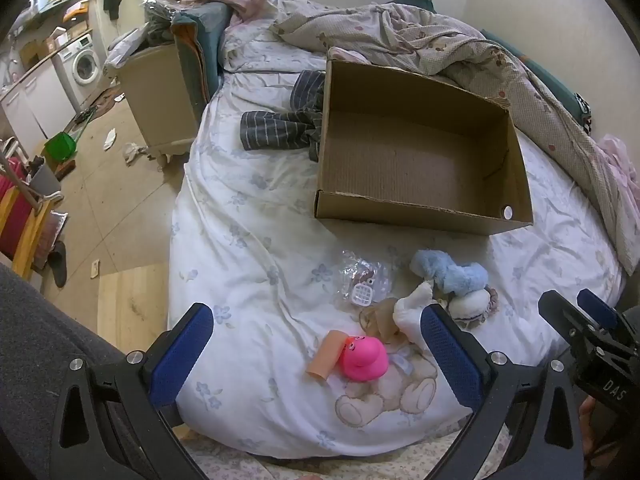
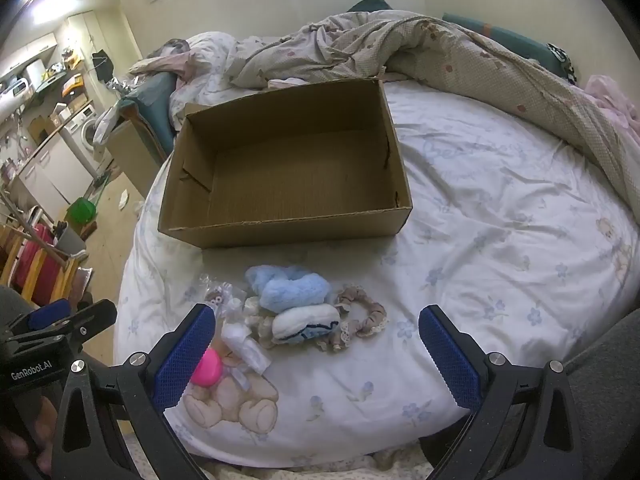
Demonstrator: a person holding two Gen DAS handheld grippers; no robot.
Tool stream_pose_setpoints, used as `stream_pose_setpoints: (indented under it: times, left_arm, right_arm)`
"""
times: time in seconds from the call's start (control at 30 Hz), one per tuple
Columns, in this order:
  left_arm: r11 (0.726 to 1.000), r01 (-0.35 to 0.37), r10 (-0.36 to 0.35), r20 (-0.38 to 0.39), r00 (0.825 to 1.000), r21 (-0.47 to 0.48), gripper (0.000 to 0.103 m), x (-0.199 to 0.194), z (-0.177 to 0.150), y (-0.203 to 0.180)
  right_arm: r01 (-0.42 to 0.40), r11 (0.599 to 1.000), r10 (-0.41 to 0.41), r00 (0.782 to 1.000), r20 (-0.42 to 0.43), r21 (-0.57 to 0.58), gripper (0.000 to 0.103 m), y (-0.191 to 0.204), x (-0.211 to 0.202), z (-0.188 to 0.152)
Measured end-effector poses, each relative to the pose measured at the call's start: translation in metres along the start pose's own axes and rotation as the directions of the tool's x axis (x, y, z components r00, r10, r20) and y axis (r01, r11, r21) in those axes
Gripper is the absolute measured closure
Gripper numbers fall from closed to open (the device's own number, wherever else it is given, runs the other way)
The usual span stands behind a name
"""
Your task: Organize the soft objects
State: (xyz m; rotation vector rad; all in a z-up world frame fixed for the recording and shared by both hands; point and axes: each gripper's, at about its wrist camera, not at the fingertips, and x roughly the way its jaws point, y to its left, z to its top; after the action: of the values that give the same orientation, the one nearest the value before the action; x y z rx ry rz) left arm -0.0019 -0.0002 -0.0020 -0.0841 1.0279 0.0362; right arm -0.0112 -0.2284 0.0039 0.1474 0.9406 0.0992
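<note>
An empty cardboard box (image 1: pixel 420 148) (image 2: pixel 288 168) lies on the white bed. In front of it sits a pile of soft things: a fluffy blue plush piece (image 1: pixel 452 272) (image 2: pixel 288 286), a white rolled sock (image 2: pixel 306 322), a frilly scrunchie (image 2: pixel 364 316), a clear plastic bag (image 1: pixel 362 282) and white cloth (image 1: pixel 410 312). A pink rubber duck (image 1: pixel 362 358) (image 2: pixel 206 368) lies beside a peach tube (image 1: pixel 326 354). My left gripper (image 1: pixel 316 360) is open, hovering over the duck. My right gripper (image 2: pixel 316 354) is open above the pile's near edge. Neither holds anything.
A striped grey garment (image 1: pixel 280 126) lies left of the box. A rumpled quilt (image 1: pixel 460 52) (image 2: pixel 440 52) runs along the bed's far and right side. Left of the bed are a beige cabinet (image 1: pixel 156 96), a littered floor and a washing machine (image 1: pixel 82 62).
</note>
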Motion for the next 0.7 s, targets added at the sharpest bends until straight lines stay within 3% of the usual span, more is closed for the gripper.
stream_pose_setpoints:
  times: [0.5, 0.7]
  left_arm:
    - [1.000, 0.003, -0.003, -0.040, 0.999, -0.007, 0.000, 0.005, 0.005, 0.001]
    - [1.000, -0.013, 0.013, -0.058, 0.998, 0.000, 0.000, 0.001, 0.021, 0.005]
  right_arm:
    - [-0.036, 0.999, 0.036, 0.999, -0.036, 0.009, 0.000, 0.004, 0.006, 0.000]
    - [-0.120, 0.992, 0.125, 0.982, -0.143, 0.041, 0.000, 0.007, 0.012, 0.007]
